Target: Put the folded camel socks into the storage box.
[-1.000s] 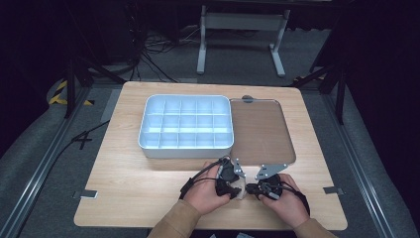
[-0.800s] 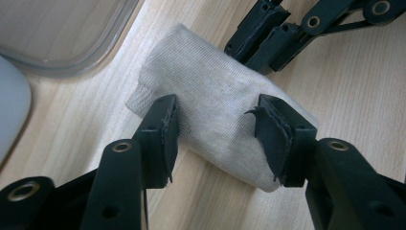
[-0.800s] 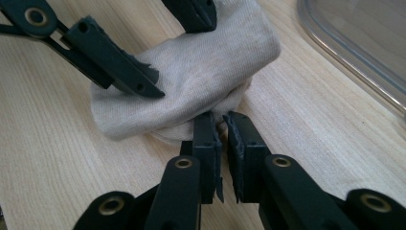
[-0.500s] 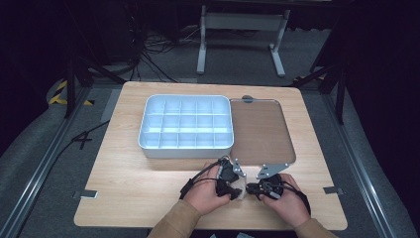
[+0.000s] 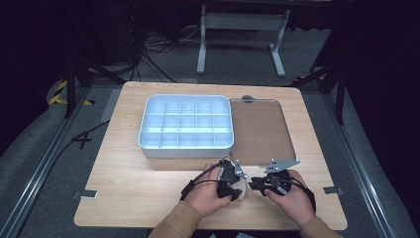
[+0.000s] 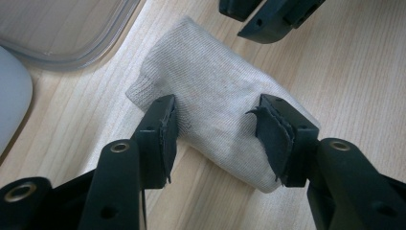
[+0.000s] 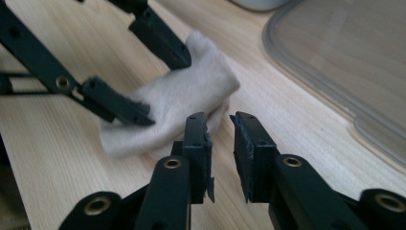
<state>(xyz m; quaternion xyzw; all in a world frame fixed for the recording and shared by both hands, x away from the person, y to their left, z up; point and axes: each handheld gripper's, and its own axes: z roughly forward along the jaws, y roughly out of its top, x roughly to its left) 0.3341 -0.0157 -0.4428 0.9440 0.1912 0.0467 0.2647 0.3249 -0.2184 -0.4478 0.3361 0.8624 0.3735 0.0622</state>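
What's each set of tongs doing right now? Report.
Left tongs: astride the folded cloth; grip cannot be told.
Right tongs: open, empty, jaws just been opening.

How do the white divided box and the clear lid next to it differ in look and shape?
The white divided box is opaque, while the clear lid lets the brown surface under it show through. The box has raised walls and a grid of compartments; the lid lies flat and undivided. The box looks wider than the lid. Both are rectangular with rounded corners and rest side by side on the wooden table.
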